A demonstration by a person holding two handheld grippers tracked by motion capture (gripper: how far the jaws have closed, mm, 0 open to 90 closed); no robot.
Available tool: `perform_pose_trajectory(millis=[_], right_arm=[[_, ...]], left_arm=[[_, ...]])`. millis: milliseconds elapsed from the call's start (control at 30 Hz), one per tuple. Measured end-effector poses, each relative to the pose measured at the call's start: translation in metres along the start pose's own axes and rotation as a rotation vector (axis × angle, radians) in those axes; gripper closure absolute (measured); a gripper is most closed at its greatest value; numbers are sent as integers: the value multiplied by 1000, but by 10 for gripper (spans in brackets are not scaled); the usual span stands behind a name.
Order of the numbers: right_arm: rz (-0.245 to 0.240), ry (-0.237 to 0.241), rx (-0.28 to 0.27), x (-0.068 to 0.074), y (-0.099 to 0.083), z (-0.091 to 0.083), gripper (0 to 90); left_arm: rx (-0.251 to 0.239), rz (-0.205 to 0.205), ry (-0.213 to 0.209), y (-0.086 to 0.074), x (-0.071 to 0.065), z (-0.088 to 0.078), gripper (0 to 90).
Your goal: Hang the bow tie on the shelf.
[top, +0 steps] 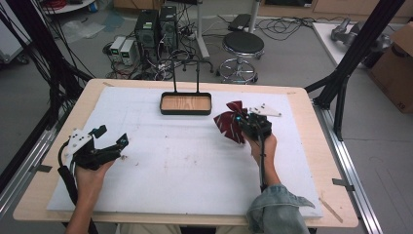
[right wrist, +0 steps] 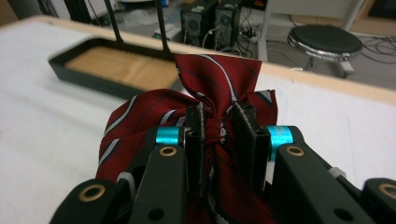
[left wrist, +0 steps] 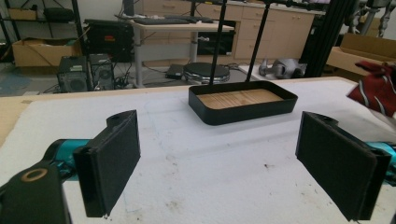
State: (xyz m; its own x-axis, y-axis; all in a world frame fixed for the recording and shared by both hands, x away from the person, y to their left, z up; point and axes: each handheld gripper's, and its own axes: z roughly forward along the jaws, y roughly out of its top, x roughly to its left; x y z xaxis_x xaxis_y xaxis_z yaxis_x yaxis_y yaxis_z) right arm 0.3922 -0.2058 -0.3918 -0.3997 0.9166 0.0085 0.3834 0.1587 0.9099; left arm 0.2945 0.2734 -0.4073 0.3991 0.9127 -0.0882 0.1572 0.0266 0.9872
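From the high view, the white foam-covered surface (top: 185, 165) lies on a pale wooden tabletop, and the person's forearms come in from the bottom edge. The right gripper (top: 239, 122), in the hand with the denim sleeve (top: 276, 209), sits right of centre with a dark red striped fabric bow tie (top: 231, 123) bunched at its jaws, held just above the surface. A shallow black rectangular tray with a wooden floor (top: 186, 104) stands at the far middle of the surface, just left of and beyond the bow tie; two thin black posts rise from its back edge. The left gripper (top: 113, 139) is near the left edge of the surface, well apart from the tray and the bow tie, jaws spread with nothing between them.

In the left gripper view, the left gripper (left wrist: 219, 158) shows its two black padded jaws standing wide, with bare, slightly stained white surface (left wrist: 219, 186) between them. The black tray (left wrist: 243, 101) lies ahead, beyond the jaws, and a corner of the red bow tie (left wrist: 376, 88) shows at the right edge, raised off the surface.

In the right gripper view, the right gripper (right wrist: 220, 135) has its jaws clamped tight on the bow tie's (right wrist: 219, 77) pinched middle; one striped wing stands up above the jaws, and more cloth spreads to the left and below them. The tray (right wrist: 88, 74) lies farther off at the upper left, with a black round stool (right wrist: 324, 43) on the floor beyond the surface.
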Motion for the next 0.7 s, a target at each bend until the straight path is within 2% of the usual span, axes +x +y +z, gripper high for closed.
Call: perform_pose_trajectory(millis=[267, 400, 433, 467, 633, 700], right_arm=[[-2, 22, -103, 21, 49, 27, 748], [-23, 25, -156, 32, 69, 35, 748], [-23, 25, -156, 32, 69, 35, 748], [-19, 32, -176, 34, 79, 38, 748], [-24, 42, -230, 38, 103, 42, 748], [-10, 60, -251, 38, 112, 44, 748]], left_arm=[[3, 1, -8, -2, -2, 0, 142], [6, 5, -10, -3, -1, -1, 141], [6, 5, -10, -3, -1, -1, 141], [7, 4, -9, -4, -1, -1, 141], [8, 4, -9, -4, 0, -2, 141], [6, -3, -10, -4, 0, -3, 141]])
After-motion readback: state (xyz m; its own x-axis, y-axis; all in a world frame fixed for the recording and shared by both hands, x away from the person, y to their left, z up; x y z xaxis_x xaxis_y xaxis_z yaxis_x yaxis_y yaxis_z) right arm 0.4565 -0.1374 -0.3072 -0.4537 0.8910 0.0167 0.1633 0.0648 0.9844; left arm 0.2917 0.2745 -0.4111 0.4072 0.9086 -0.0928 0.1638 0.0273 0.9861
